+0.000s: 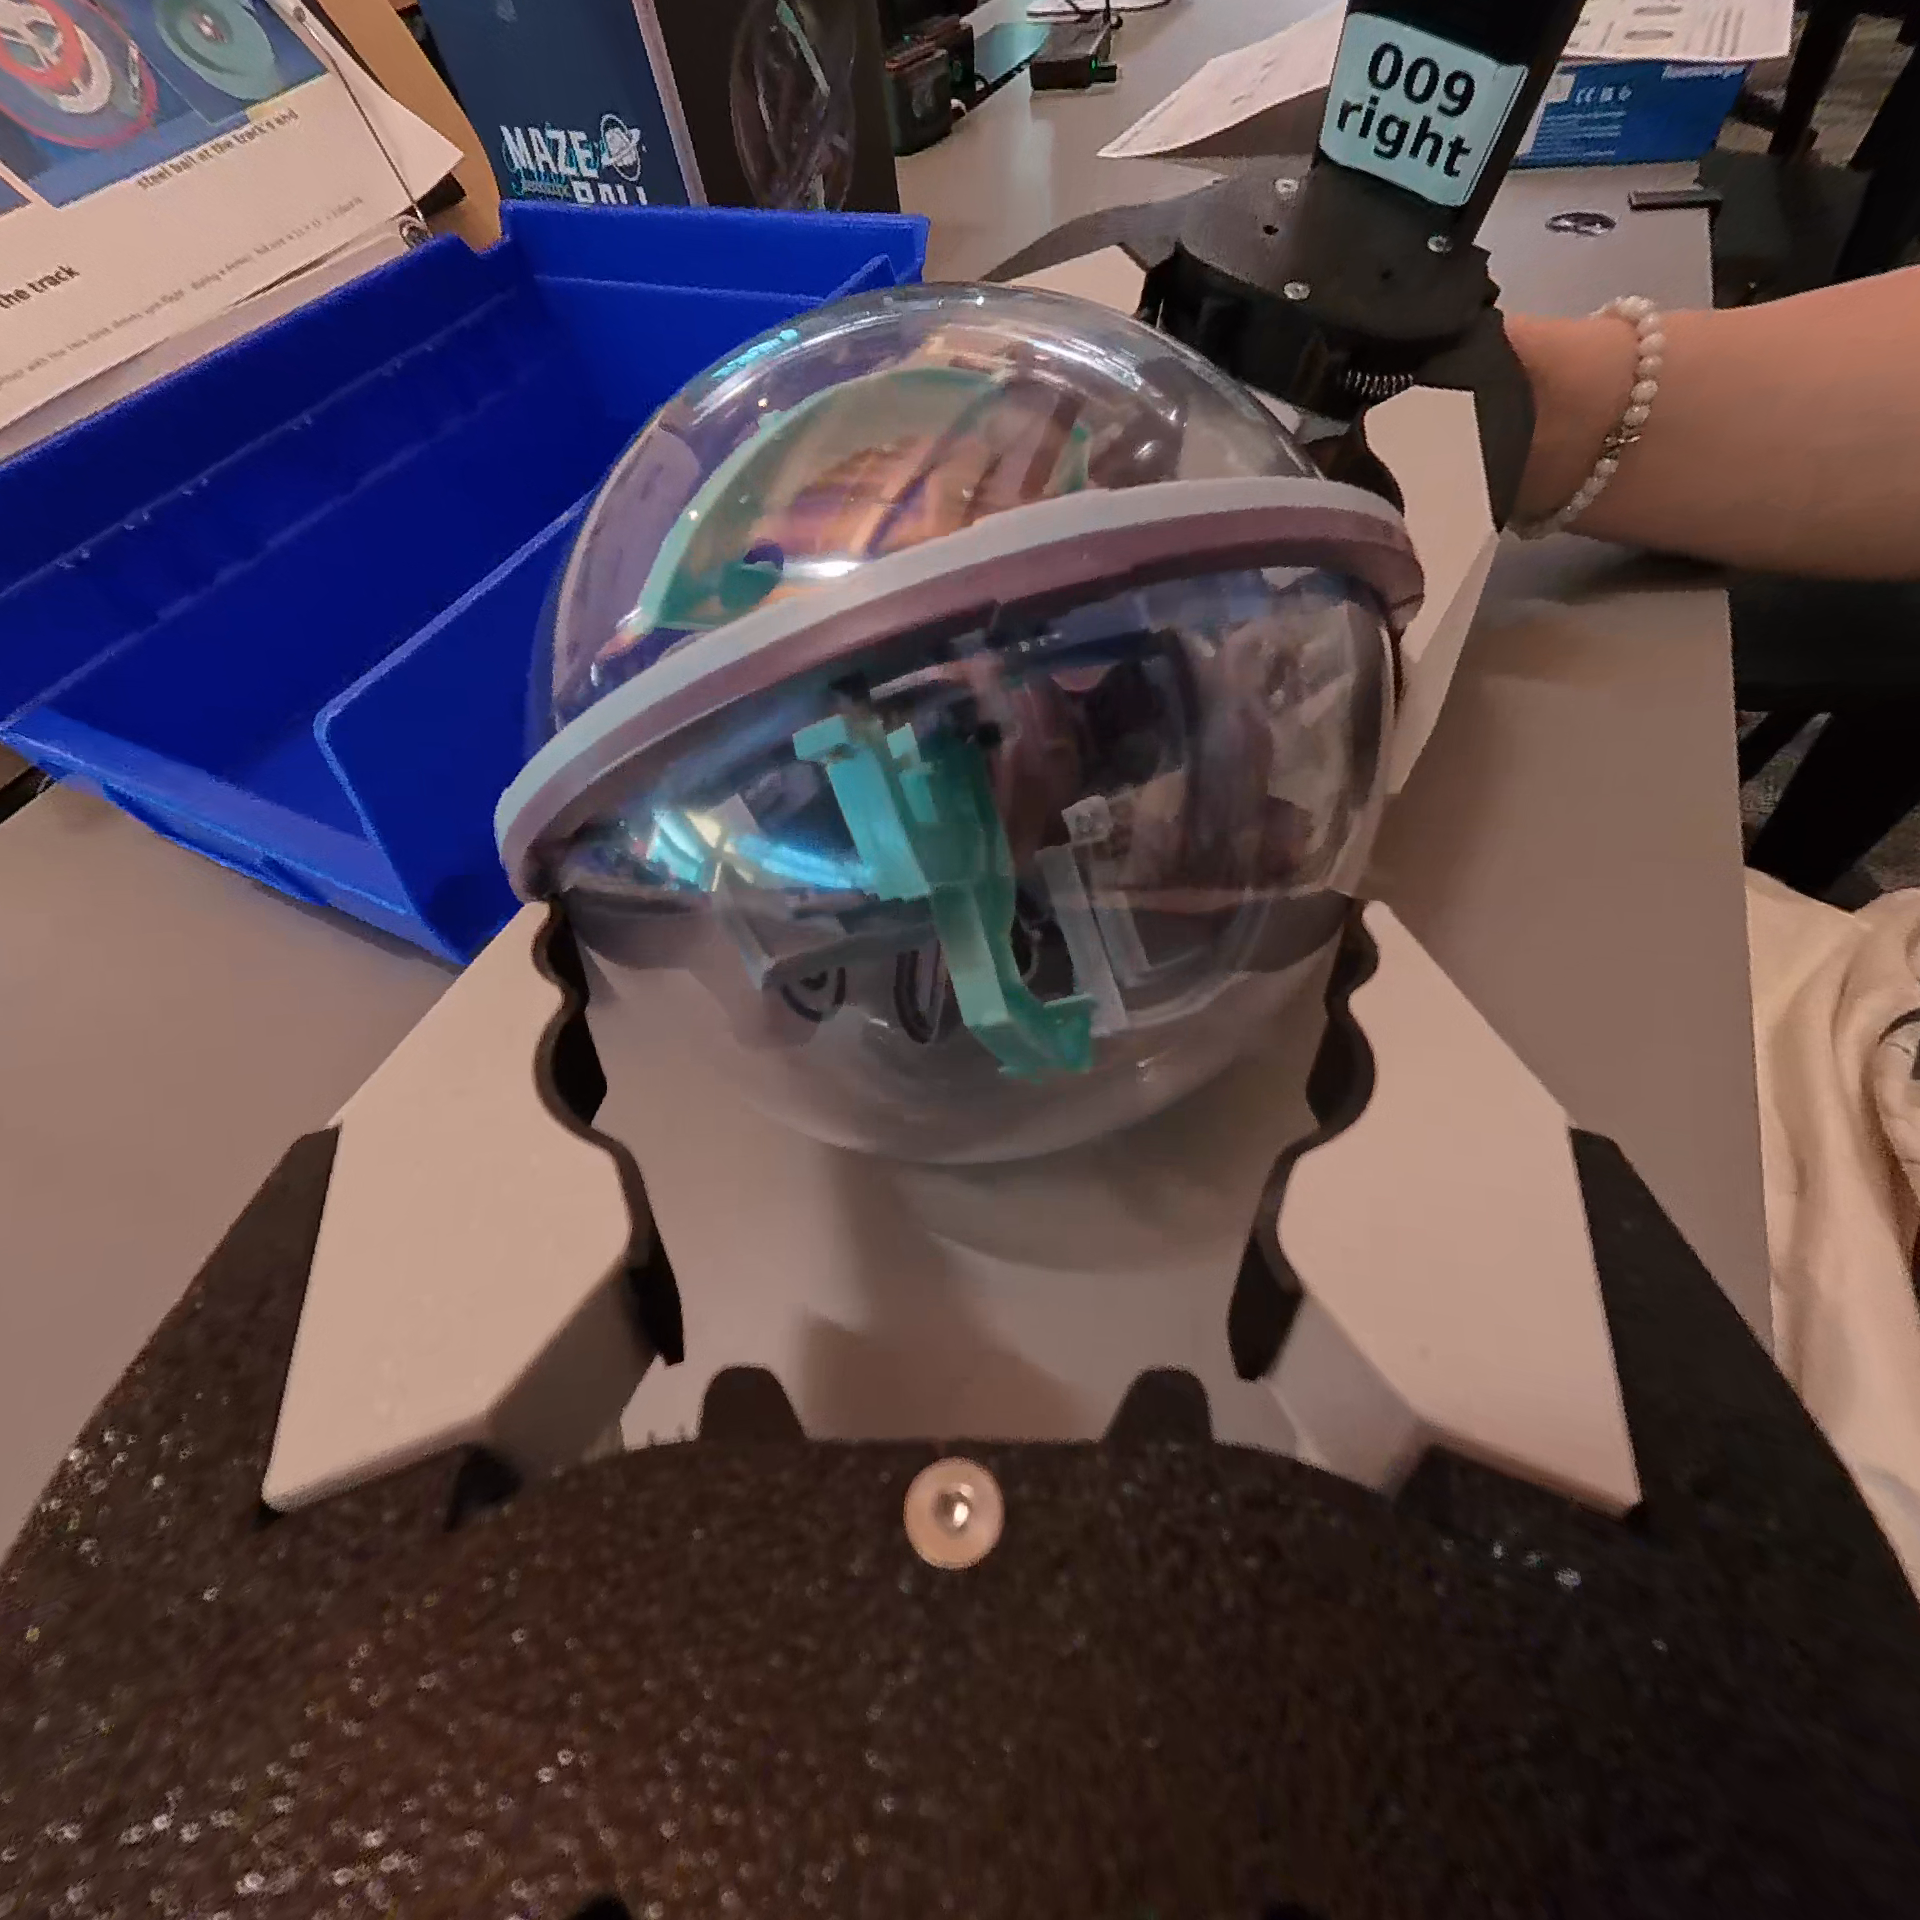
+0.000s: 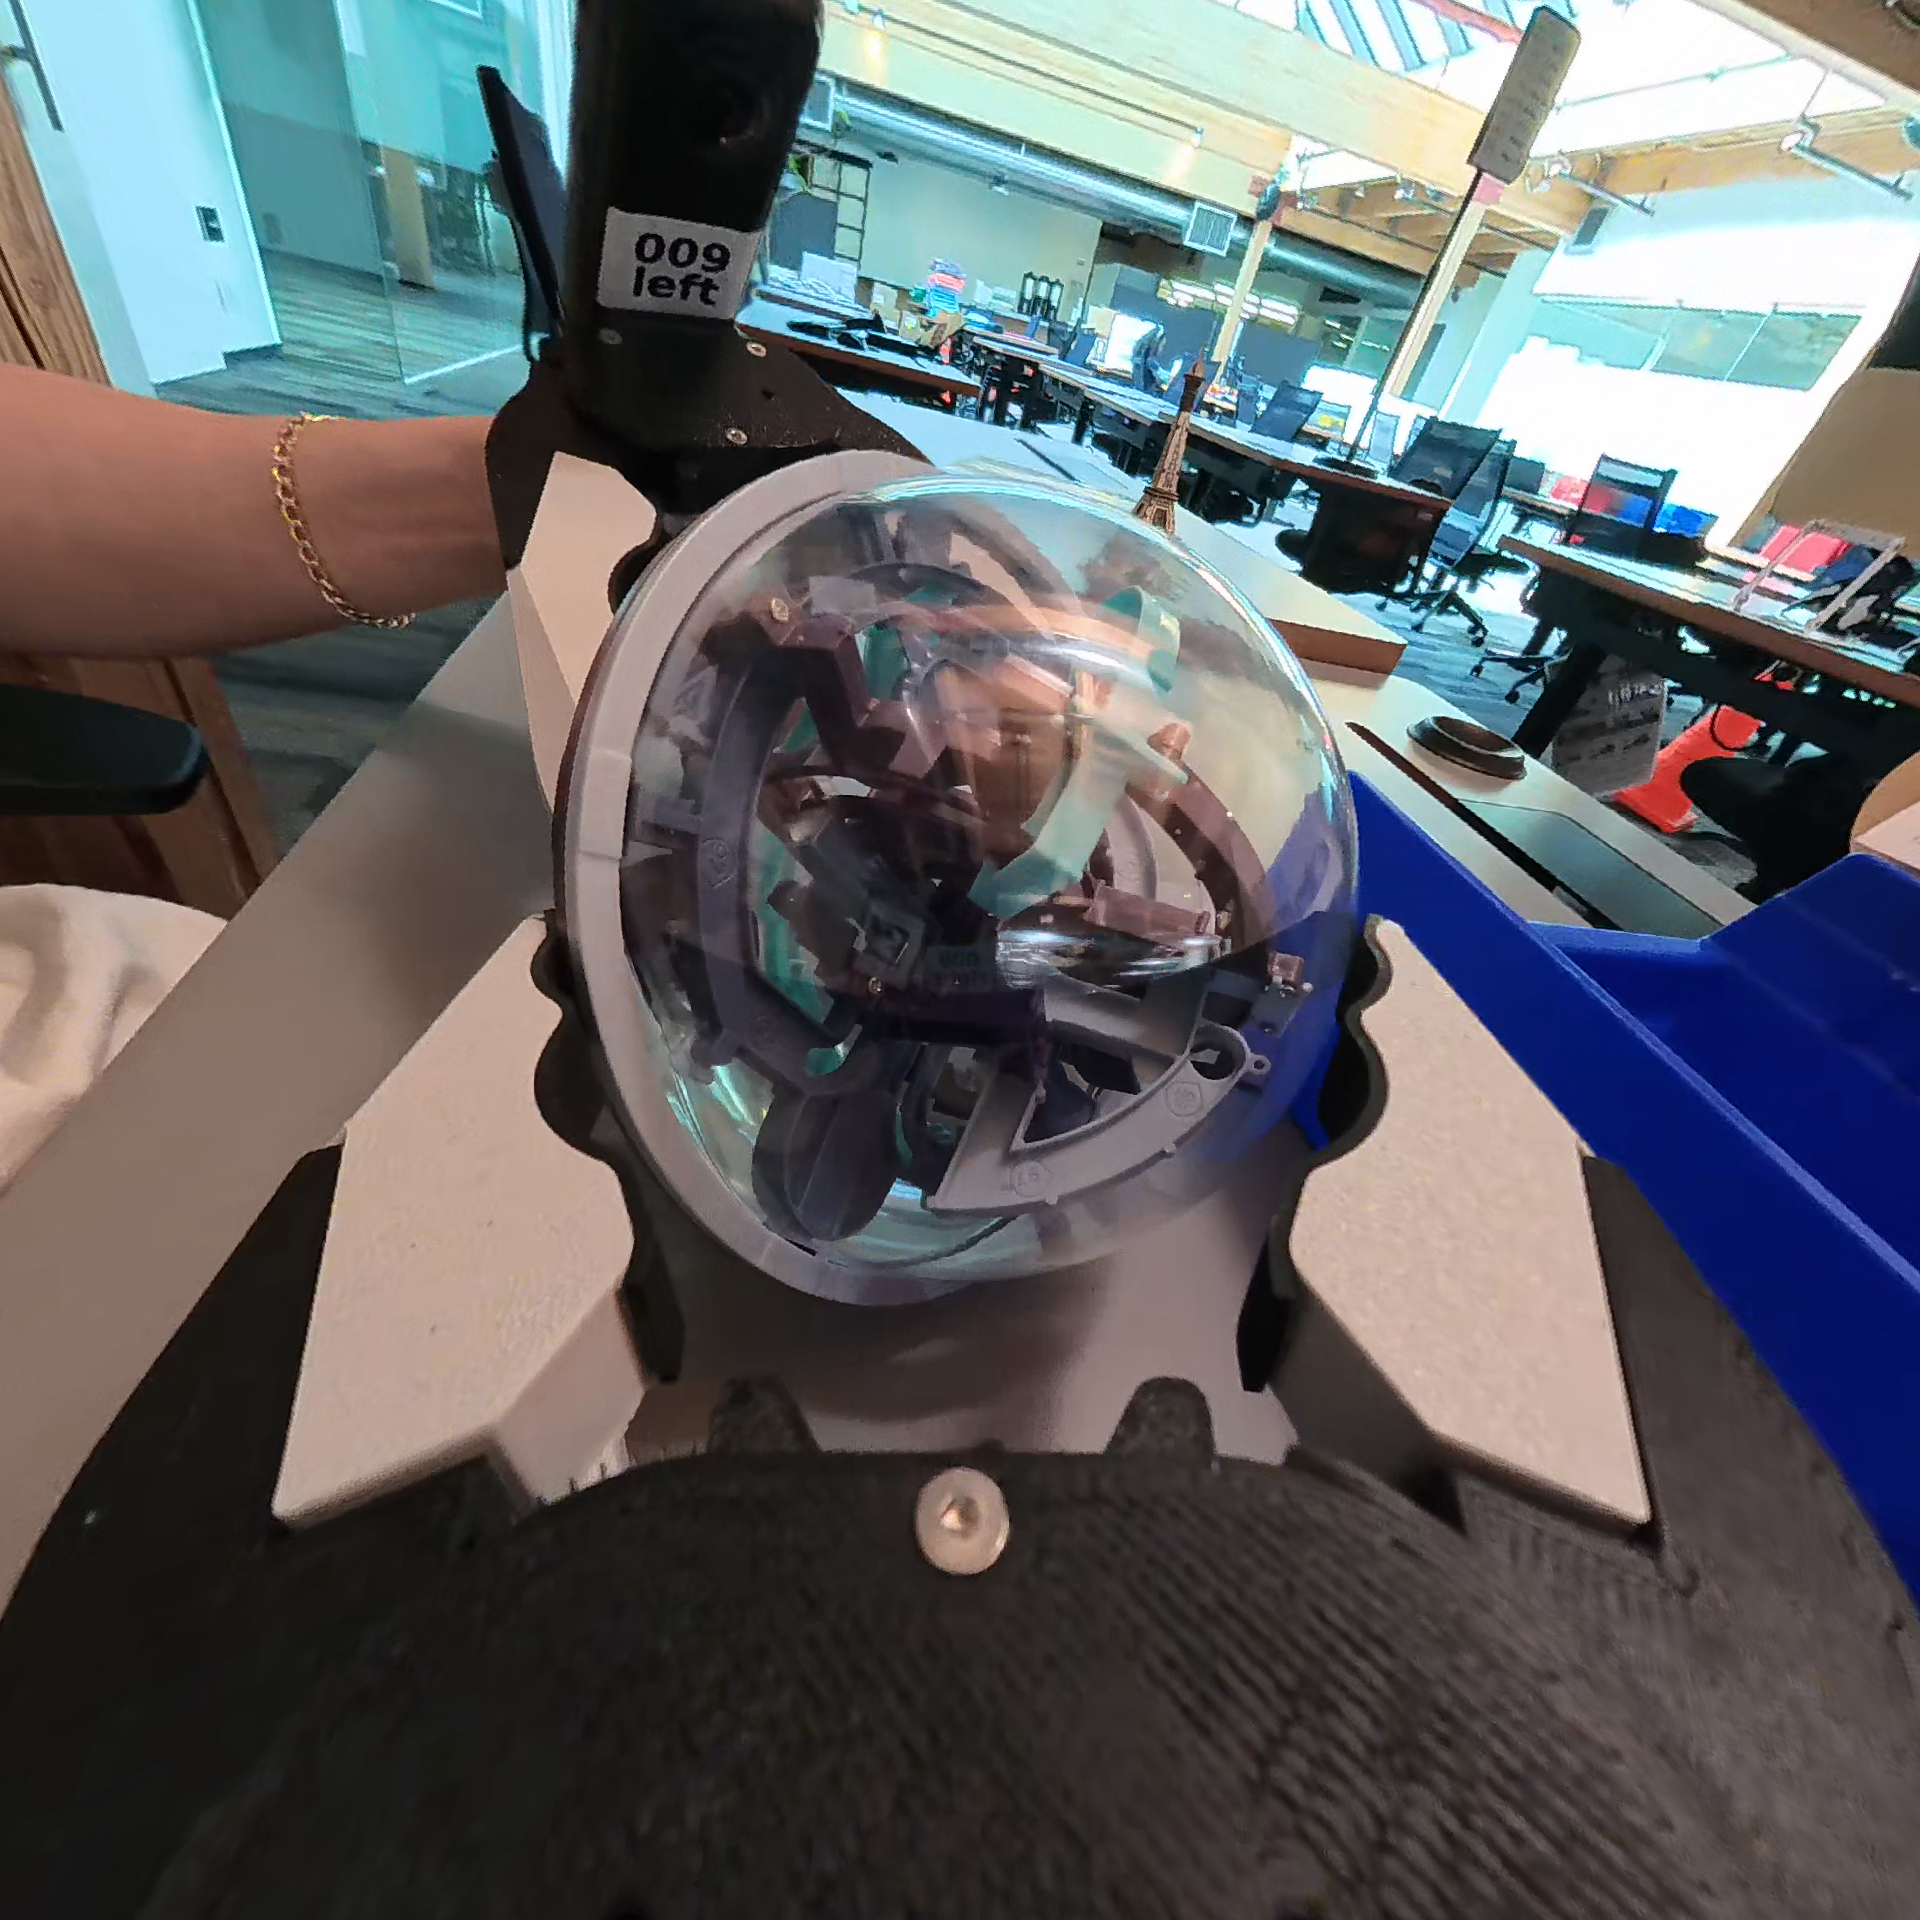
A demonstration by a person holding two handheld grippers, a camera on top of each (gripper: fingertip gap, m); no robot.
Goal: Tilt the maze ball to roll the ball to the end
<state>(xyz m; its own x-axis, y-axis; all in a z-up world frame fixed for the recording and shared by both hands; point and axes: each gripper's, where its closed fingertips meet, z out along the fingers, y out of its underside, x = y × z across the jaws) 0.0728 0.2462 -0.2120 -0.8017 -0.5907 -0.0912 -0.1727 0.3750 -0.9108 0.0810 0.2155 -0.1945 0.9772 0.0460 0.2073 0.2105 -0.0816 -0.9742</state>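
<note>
The maze ball (image 1: pixel 966 727) is a clear sphere with a grey ring around its middle and teal and purple tracks inside. My left gripper (image 1: pixel 951 935) is shut on it, one finger on each side, and holds it just above the grey table (image 1: pixel 156 1039). The ring is tilted, lower on the left. In the right wrist view the maze ball (image 2: pixel 956 883) sits between my right gripper's (image 2: pixel 956 997) fingers, which are shut on it from the opposite side. The ring stands nearly upright at its left. Each gripper's body shows behind the ball in the other's view. I cannot make out the small ball inside.
A blue bin (image 1: pixel 260 582) stands on the table left of the ball and shows at the right in the right wrist view (image 2: pixel 1662 1091). The toy's box (image 1: pixel 665 104) and printed sheets (image 1: pixel 156 156) lie behind it. A pale cloth (image 1: pixel 1849 1143) lies at the right. A person's forearms hold both grippers.
</note>
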